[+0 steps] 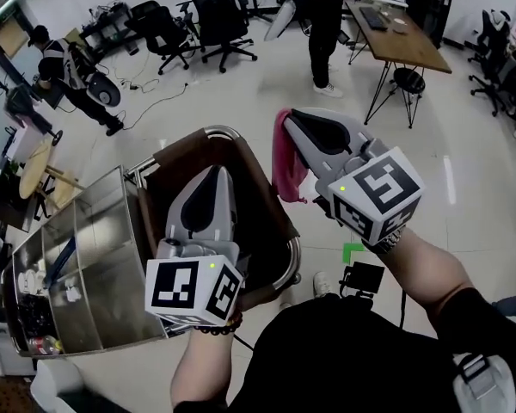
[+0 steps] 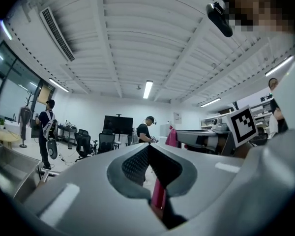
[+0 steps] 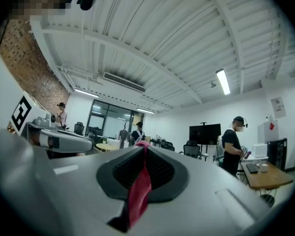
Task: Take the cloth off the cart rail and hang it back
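**Cloth off the rail, held up in the right gripper**

Clear of the cart rail (image 1: 208, 131), the pink cloth (image 1: 285, 157): pinched at its top edge between the clenched fingers of the right gripper (image 1: 292, 117) and hanging free below them. In the head view, its lower edge just beside the right-hand run of the rail; touching or apart, cannot tell. In the right gripper view, a pink strip filling the slit between the pads from tip to base.

Over the brown bin (image 1: 168, 179) of the cart, the left gripper (image 1: 213, 172), pointing toward the far curve of the rail and apart from the hanging cloth. Fingers drawn together, with only a hairline slit at the tips. Low in that slit, in the left gripper view, a thin pink sliver; cloth or not, cannot tell.

Left of the bin, the cart's steel shelves (image 1: 95, 231), cluttered at the near-left corner.

Room for moving: bare pale floor (image 1: 241, 93) beyond the far rail and to the right of the cart, with a green mark (image 1: 353, 250) close by the person's feet. Farther off, black office chairs (image 1: 215, 15), a standing person (image 1: 325, 24) and a wooden counter (image 1: 404, 40) on thin legs, all well apart from both grippers. At the far left, another person (image 1: 64, 67) among cables.
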Available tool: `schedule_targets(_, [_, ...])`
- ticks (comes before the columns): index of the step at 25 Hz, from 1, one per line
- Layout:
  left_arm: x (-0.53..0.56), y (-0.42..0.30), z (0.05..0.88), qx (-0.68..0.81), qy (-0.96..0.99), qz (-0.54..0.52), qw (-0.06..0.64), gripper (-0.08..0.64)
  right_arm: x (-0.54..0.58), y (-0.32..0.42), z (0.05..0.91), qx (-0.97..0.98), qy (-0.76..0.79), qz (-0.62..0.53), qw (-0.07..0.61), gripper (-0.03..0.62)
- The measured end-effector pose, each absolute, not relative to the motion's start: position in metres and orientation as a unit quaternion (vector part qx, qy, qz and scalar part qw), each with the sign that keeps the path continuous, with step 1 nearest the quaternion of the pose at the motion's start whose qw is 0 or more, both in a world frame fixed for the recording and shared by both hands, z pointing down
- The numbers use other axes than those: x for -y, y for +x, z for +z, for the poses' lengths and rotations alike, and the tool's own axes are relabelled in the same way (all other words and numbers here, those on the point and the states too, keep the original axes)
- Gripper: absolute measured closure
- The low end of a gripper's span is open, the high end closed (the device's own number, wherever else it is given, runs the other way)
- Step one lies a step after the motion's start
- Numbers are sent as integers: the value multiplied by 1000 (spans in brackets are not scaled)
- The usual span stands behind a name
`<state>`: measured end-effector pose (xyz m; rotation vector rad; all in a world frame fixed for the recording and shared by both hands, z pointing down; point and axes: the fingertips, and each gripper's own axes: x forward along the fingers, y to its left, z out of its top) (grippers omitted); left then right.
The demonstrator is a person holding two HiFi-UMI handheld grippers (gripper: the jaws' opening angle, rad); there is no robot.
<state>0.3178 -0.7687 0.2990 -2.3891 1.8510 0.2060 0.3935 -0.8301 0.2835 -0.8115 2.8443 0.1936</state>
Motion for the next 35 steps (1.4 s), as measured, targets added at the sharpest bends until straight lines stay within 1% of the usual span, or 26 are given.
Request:
schedule_targets(11, [840, 302, 325, -664, -745, 47, 39, 557, 905, 365, 301, -974, -205, 47, 85, 578])
schedule_targets(19, [849, 276, 336, -688, -723, 49, 32, 557, 912, 323, 312, -984, -157, 39, 81, 578])
schedule_targets(25, [838, 245, 343, -699, -712, 55, 31, 557, 894, 271, 322, -989, -120, 49, 75, 578])
schedule_targets(29, [830, 221, 350, -706, -705, 59, 26, 557, 877, 227, 346, -994, -82, 49, 49, 578])
schedule_targets(33, [824, 208, 355, -706, -705, 61, 27, 557, 867, 196, 388, -998, -57, 40, -10, 574])
schedule_targets(34, [823, 205, 356, -705, -706, 62, 26, 557, 865, 192, 398, -998, -52, 39, -25, 559])
schedule_targets(35, [823, 202, 357, -704, -707, 63, 25, 557, 864, 188, 405, -998, -48, 37, -36, 516])
